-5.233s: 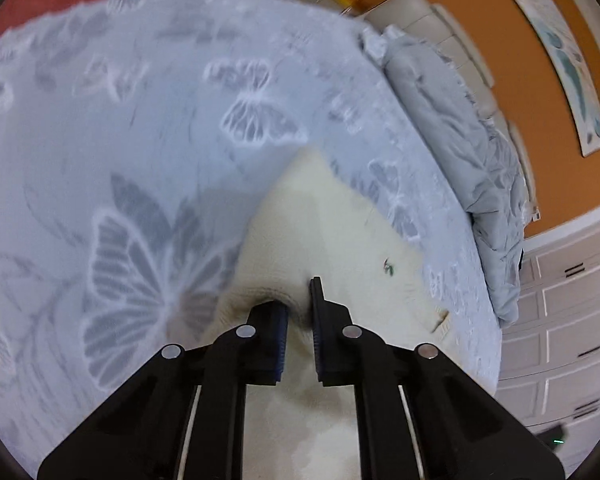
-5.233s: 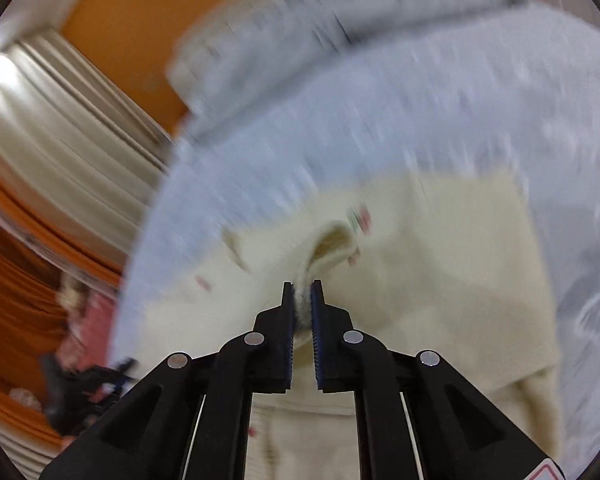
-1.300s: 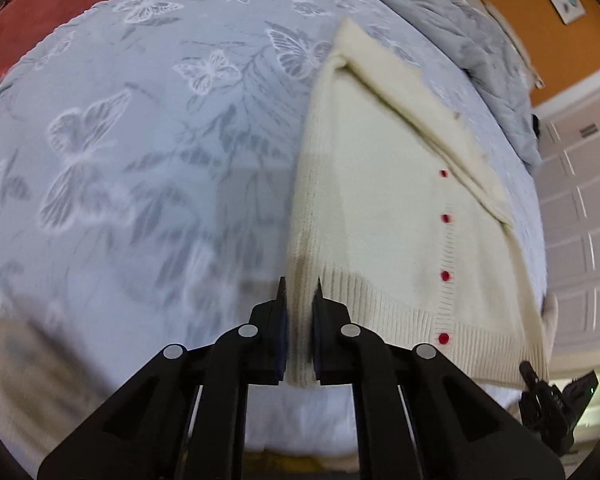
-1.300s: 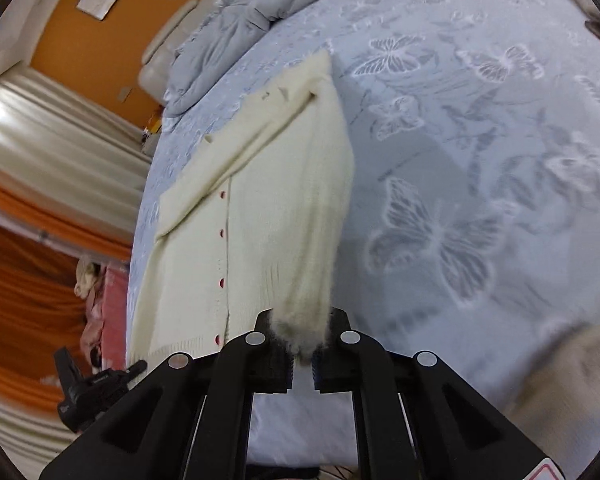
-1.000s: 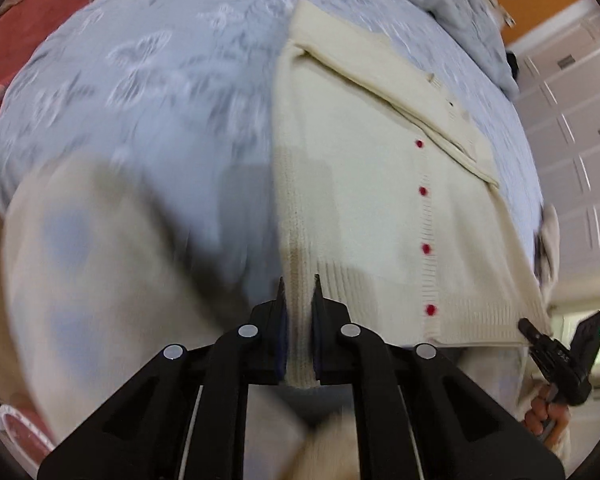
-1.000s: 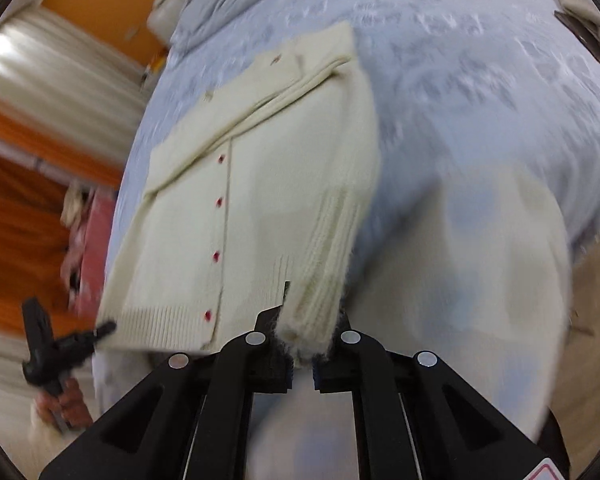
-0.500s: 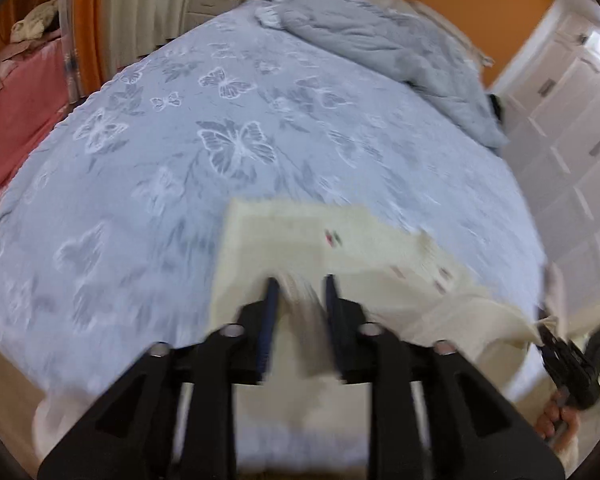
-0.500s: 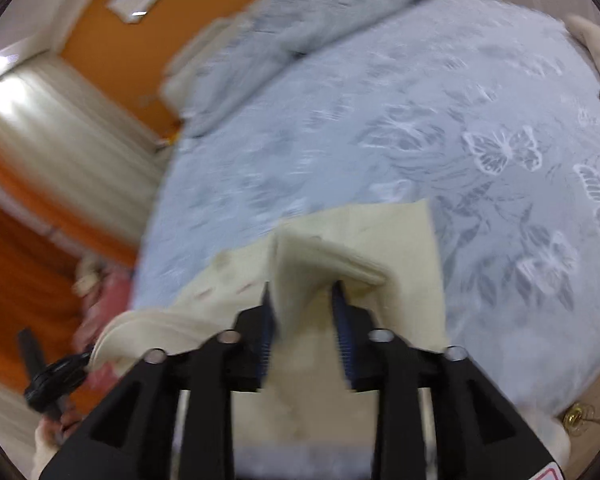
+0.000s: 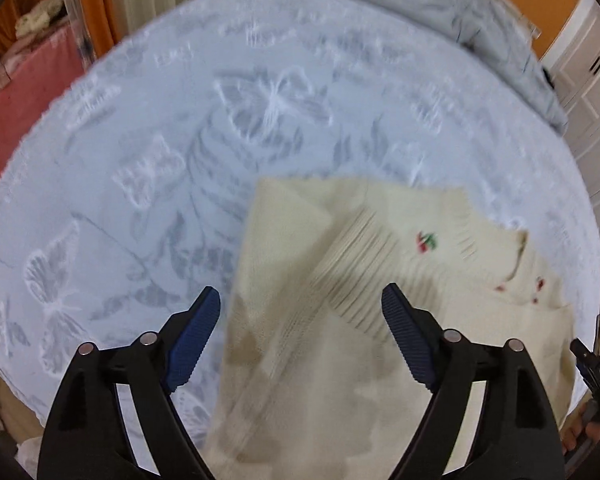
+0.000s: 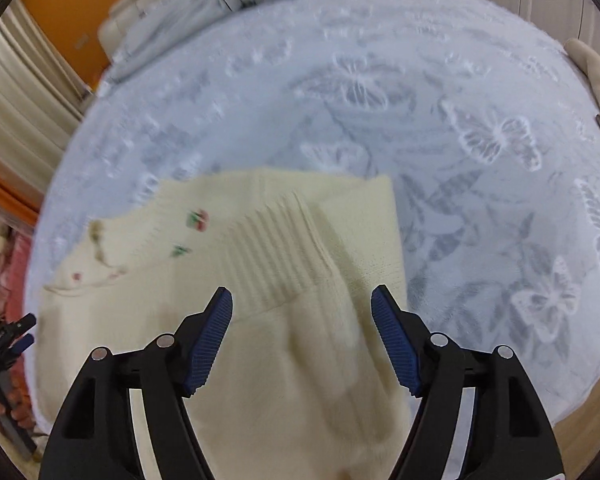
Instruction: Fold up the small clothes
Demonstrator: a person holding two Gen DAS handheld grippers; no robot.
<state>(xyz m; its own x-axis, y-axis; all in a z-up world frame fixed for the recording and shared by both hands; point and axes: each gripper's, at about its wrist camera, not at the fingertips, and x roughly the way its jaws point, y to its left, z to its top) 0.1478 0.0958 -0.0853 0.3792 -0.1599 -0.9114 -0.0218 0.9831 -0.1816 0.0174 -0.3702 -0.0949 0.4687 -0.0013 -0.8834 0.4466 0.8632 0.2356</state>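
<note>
A cream knitted cardigan [image 9: 340,280] with small cherry embroidery lies folded over on the bed, its ribbed hem band laid on top. It also shows in the right wrist view [image 10: 284,264]. My left gripper [image 9: 302,316] is open and empty just above the cardigan's left part. My right gripper [image 10: 302,312] is open and empty above its right part. The near end of the cardigan is hidden under the grippers.
The bed has a pale blue cover with butterflies [image 9: 220,140]. A grey duvet [image 9: 440,12] is bunched at the far end. White cupboards [image 9: 592,92] stand right, orange curtains and a pink cloth [image 9: 20,92] left. The other gripper shows at the lower right [image 9: 592,372].
Both grippers were shut on the cardigan's bottom edge and carried it up over the garment. Both have now opened and let go, and the hem lies folded over.
</note>
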